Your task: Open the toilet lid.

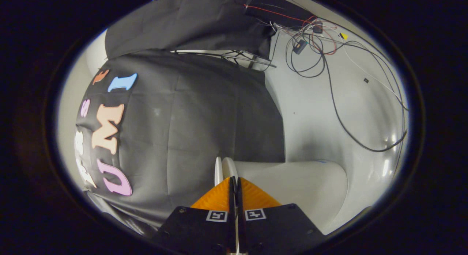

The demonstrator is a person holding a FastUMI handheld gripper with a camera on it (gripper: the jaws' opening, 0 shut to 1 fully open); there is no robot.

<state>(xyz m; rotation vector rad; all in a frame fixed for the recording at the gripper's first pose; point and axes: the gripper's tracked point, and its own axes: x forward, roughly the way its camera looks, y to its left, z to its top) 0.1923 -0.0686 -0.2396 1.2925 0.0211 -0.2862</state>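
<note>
The white toilet (299, 185) lies just ahead of my fingers, and its bowl runs off to the right of them. Two thin white rims show edge-on at the fingertips. The outer one is the toilet lid (218, 171) and the one beside it is the seat (229, 166); the two stand slightly apart. My gripper (236, 182) has orange fingers (215, 198) that are pressed almost together, with only a thin dark slit between them. They pinch the white rim where it runs in at their tips. The fingers hide the exact spot they hold.
The black cloth wall (204, 112) rises behind the toilet. The pale floor (310, 112) spreads to the right, with loose black and red cables (329, 83) and small devices (300, 46) lying on it. A thin metal stand (241, 57) is at the cloth's far edge.
</note>
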